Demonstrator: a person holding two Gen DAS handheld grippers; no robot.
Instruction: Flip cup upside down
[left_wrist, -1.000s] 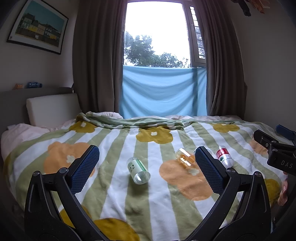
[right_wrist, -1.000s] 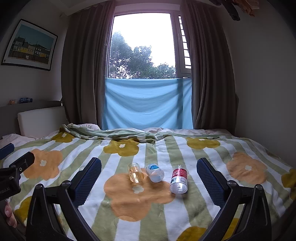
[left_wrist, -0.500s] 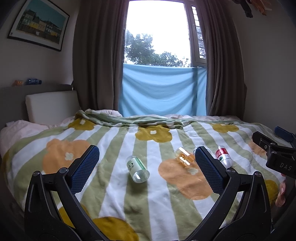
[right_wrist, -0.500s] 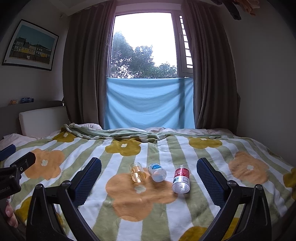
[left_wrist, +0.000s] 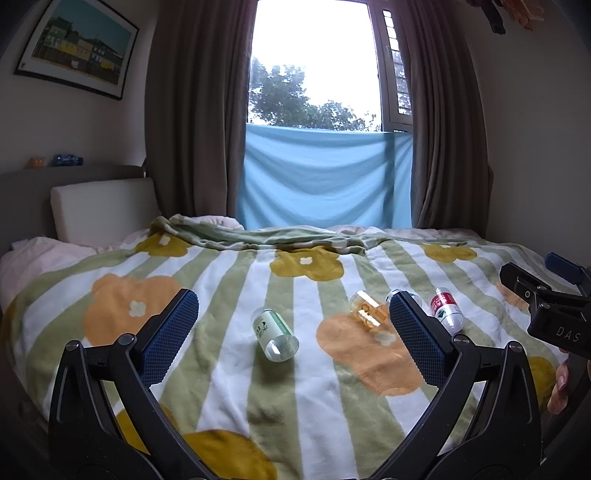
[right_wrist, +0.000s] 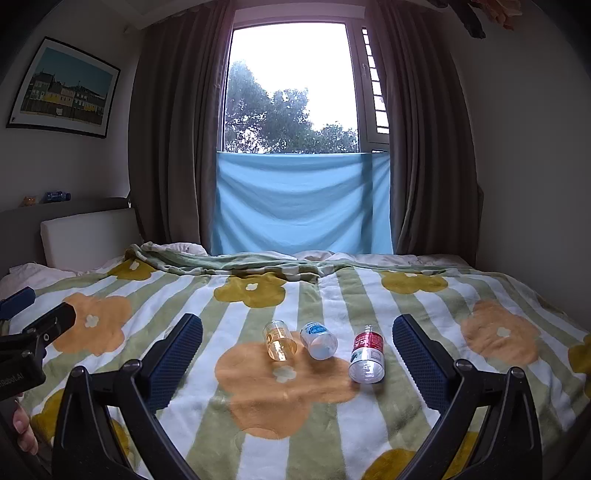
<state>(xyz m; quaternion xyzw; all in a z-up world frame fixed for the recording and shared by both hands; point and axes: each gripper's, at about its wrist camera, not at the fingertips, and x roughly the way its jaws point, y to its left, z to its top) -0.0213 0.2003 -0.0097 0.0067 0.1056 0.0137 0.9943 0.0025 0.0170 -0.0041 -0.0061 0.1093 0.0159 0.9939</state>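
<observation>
4 clear cups lie on their sides on a floral blanket (left_wrist: 236, 369). Both the left gripper (left_wrist: 291, 332) and the right gripper (right_wrist: 297, 350) are wide open and empty. Best approach: grip the green-labelled cup (left_wrist: 275, 330) across its middle, then stand it rim-down.

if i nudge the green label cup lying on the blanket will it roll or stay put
The green label cup lies on its side and is round, so it would probably roll. The soft blanket should slow it quickly. It looks clear, thin and empty, so likely light and easily squashed in a firm pinch.
</observation>
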